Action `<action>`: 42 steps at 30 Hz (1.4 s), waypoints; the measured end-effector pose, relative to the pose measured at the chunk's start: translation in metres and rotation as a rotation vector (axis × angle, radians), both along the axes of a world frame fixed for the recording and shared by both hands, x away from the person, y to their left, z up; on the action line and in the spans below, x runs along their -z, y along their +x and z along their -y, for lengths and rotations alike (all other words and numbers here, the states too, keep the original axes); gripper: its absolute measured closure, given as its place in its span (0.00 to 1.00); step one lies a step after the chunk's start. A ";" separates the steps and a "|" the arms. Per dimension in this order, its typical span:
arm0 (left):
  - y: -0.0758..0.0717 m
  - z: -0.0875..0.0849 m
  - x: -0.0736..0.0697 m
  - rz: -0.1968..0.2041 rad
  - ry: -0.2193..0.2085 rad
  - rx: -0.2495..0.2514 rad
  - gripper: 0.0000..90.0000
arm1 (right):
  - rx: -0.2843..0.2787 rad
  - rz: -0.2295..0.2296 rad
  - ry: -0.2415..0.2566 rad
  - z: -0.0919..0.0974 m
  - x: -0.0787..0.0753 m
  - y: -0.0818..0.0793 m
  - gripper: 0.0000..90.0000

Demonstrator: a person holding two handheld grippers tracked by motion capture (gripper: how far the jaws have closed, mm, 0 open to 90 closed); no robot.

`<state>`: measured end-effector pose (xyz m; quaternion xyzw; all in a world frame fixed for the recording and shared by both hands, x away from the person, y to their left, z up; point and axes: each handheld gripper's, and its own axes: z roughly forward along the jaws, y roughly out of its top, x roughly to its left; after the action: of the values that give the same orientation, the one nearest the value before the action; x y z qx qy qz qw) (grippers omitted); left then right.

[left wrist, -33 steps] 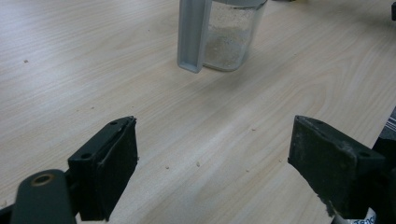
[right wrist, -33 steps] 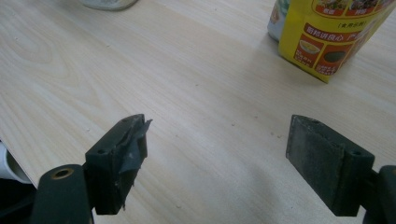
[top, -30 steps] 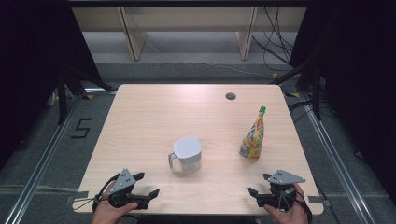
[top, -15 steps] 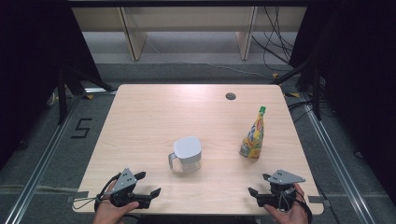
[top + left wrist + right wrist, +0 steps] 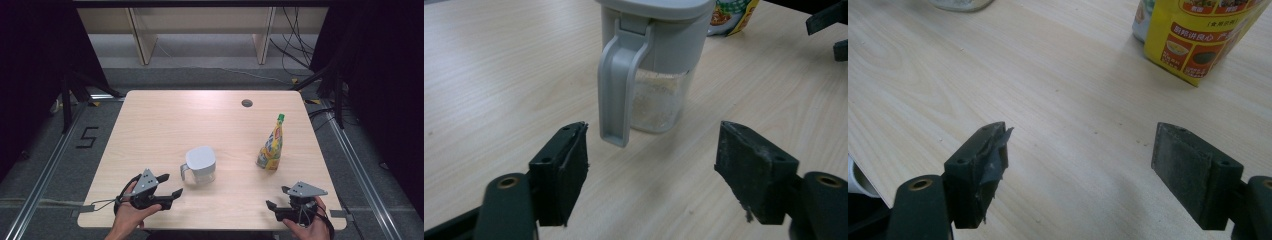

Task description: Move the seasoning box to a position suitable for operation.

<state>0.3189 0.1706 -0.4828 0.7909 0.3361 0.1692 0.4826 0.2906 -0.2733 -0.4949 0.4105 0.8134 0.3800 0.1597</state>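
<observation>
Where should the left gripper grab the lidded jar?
Probably by the grey handle of the jar, coming level from the near-left. It stands upright, juts toward the left gripper, and looks narrow enough for the open fingers; the body looks wider.

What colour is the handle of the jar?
Light grey, like its lid; the handle shows best in the left gripper view.

table (image 5: 165,125): pale wood, round grommet hole (image 5: 247,103) near far edge | floor: grey carpet, "5" marking (image 5: 87,137) left of table | cables (image 5: 295,55) far right, perhaps loosely tangled
</observation>
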 end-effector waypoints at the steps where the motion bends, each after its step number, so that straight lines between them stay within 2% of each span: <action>1: 0.003 0.002 0.000 0.002 0.006 -0.003 0.35 | 0.003 0.003 -0.001 0.000 0.000 0.000 0.26; 6: 0.018 0.006 0.003 0.013 0.037 -0.012 0.45 | -0.001 0.001 0.000 0.001 -0.001 0.000 0.26; 9: 0.022 0.007 0.004 0.013 0.032 -0.022 0.52 | -0.008 0.003 0.010 0.000 0.000 0.000 0.26; 12: 0.030 0.007 0.003 0.027 0.047 -0.025 0.59 | -0.003 -0.003 0.009 -0.001 0.001 0.000 0.26; 17: 0.037 0.008 0.004 0.030 0.033 -0.018 0.61 | 0.006 -0.006 0.006 -0.002 0.000 -0.001 0.26; 19: 0.038 0.009 0.006 0.048 0.051 -0.005 0.63 | -0.007 0.003 0.001 -0.001 0.000 0.000 0.26; 20: 0.038 0.009 0.005 0.058 0.075 0.009 0.63 | -0.007 0.004 0.001 -0.001 0.000 0.000 0.26; 26: 0.040 0.014 0.008 0.041 0.054 0.006 0.66 | -0.006 0.018 -0.014 0.000 0.000 0.001 0.26; 28: 0.044 0.016 0.009 0.057 0.042 0.034 0.67 | -0.006 0.019 -0.013 0.000 0.000 0.001 0.26; 29: 0.045 0.016 0.010 0.054 0.032 0.035 0.68 | -0.007 0.003 -0.002 -0.001 0.000 0.000 0.26; 33: 0.046 0.017 0.011 0.042 0.019 0.044 0.75 | -0.007 -0.007 0.001 0.000 0.000 0.000 0.26; 36: 0.046 0.016 0.011 0.057 0.031 0.055 0.76 | -0.006 -0.008 0.001 0.000 0.000 0.000 0.26; 37: 0.047 0.015 0.011 0.073 0.043 0.069 0.76 | -0.005 -0.008 0.000 0.000 0.000 0.000 0.26; 42: 0.047 0.014 0.011 0.064 0.031 0.078 0.76 | -0.008 0.003 -0.002 0.000 0.000 0.000 0.26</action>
<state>0.3655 0.1567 -0.4936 0.8049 0.2869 0.1805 0.4870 0.2910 -0.2728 -0.4952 0.4065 0.8151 0.3805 0.1599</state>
